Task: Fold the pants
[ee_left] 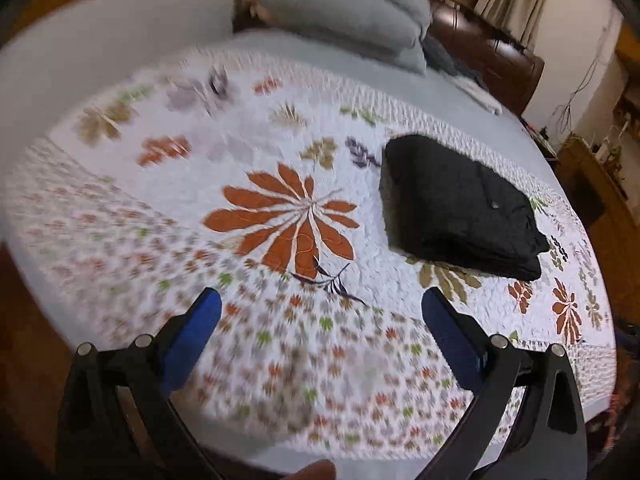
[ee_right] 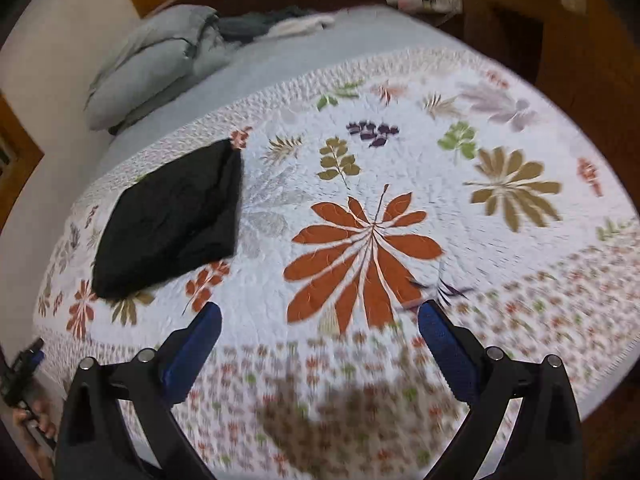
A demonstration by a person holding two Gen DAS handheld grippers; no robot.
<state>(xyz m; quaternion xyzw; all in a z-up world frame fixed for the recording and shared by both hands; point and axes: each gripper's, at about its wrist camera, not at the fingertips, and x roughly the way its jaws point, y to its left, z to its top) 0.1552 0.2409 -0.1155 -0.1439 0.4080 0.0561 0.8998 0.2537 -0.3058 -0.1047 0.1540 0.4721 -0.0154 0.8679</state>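
The black pants (ee_left: 460, 208) lie folded into a compact bundle on the floral quilt (ee_left: 280, 140), right of centre in the left wrist view. The right wrist view shows the same pants (ee_right: 172, 216) at the left, on the quilt (ee_right: 400, 152). My left gripper (ee_left: 320, 308) hangs above the bed's near part, jaws wide open with nothing between the blue pads (ee_left: 200, 328); the bundle lies ahead and to its right. My right gripper (ee_right: 320, 312) is also open and empty, its blue pads (ee_right: 444, 340) apart, the pants ahead and to its left.
Grey pillows (ee_left: 352, 12) and rumpled bedding are heaped at the head of the bed against a dark wooden headboard (ee_left: 492, 60). Wooden furniture (ee_left: 592, 184) stands beyond the bed's right side. At the right wrist view's lower left edge a hand (ee_right: 28, 416) holds the other gripper.
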